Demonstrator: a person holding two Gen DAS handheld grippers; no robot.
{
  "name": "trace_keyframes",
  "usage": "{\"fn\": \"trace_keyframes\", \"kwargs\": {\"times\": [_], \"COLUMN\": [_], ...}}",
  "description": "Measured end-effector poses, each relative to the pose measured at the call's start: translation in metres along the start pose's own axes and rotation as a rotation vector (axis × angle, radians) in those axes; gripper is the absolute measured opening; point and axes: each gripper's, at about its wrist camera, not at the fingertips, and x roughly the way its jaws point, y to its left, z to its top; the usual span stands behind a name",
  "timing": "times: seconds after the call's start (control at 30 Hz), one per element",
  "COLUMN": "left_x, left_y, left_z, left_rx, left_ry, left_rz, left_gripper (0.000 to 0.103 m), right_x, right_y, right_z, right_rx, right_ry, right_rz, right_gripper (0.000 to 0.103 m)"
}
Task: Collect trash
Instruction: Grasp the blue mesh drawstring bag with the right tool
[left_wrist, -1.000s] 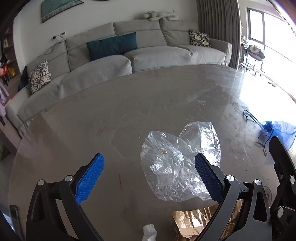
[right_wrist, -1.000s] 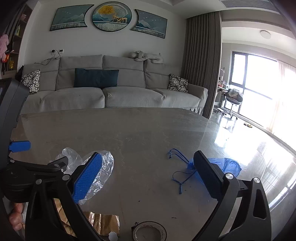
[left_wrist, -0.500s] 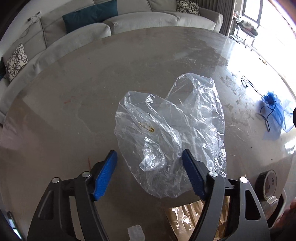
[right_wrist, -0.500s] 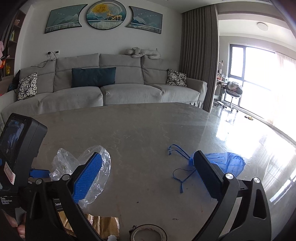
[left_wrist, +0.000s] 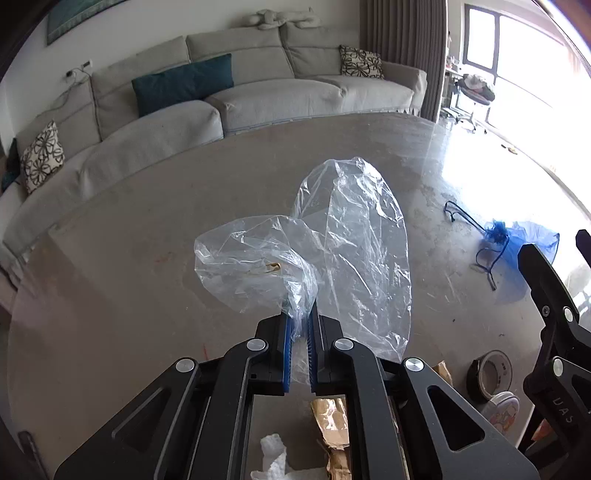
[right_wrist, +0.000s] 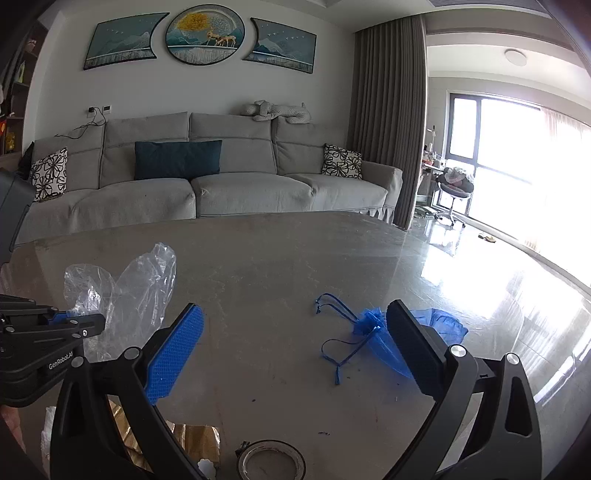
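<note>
Clear plastic bag (left_wrist: 325, 254), crumpled, is pinched at its near edge by the closing jaws of the left gripper (left_wrist: 300, 325) over the left part of the grey desk (left_wrist: 147, 229). The right gripper (right_wrist: 295, 343) is held with jaws wide apart and empty, near a blue mesh pouch (right_wrist: 373, 332) on the desk's right.
</note>
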Motion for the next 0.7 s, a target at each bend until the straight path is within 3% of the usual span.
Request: {"fn": "trace_keyframes", "kwargs": {"times": [0.13, 0.23, 0.53, 0.7], "left_x": [-0.027, -0.031, -0.003, 0.011], "left_y": [-0.012, -0.023, -0.084, -0.103], "left_z": [0.005, 0.013, 0.02, 0.023], "left_rx": [0.014, 0.031, 0.076, 0.093], "left_ry": [-0.107, -0.125, -0.065, -0.048], "left_rz": [0.019, -0.016, -0.075, -0.079], "left_gripper": [0.008, 0.008, 0.008, 0.008], "right_x": [0.01, 0.025, 0.066, 0.093], "right_y": [-0.014, -0.029, -0.066, -0.081], "right_z": [-0.002, -0.006, -0.018, -0.031], "right_rx": [-0.02, -0.015, 0.011, -0.002], "right_ry": [-0.008, 0.012, 0.139, 0.261], "right_rz": [-0.089, -0.135, -0.166, -0.179], "right_gripper": [0.098, 0.098, 0.098, 0.098]}}
